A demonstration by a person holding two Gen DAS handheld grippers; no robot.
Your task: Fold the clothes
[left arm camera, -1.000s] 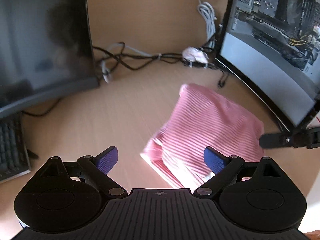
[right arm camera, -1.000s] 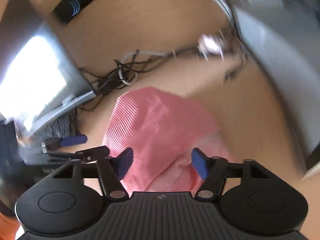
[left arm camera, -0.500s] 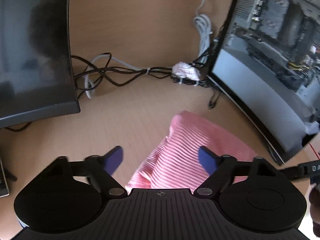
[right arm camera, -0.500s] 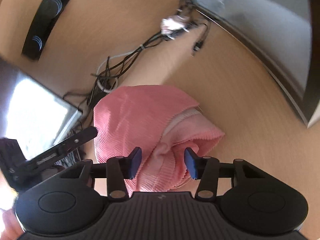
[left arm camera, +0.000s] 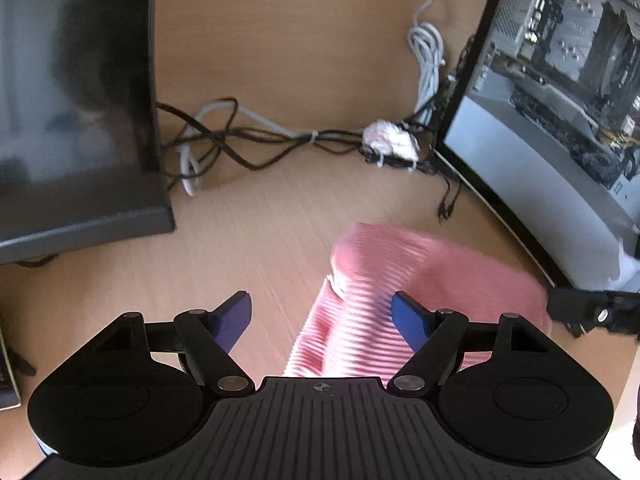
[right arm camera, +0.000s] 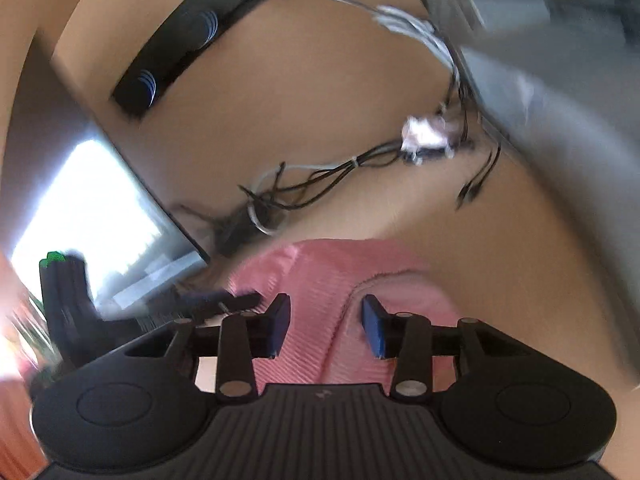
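Tilting down | right gripper point(right arm camera: 326, 326) closing astride pink cloth point(right arm camera: 320, 280)

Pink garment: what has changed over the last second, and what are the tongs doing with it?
The right tongs have narrowed and are closing around a raised fold of the pink garment, pads not yet pressing. The left tongs have moved in over its near edge and narrowed slightly, gripping nothing. The garment is now bunched rather than flat. The monitor, cables and desk are unchanged.
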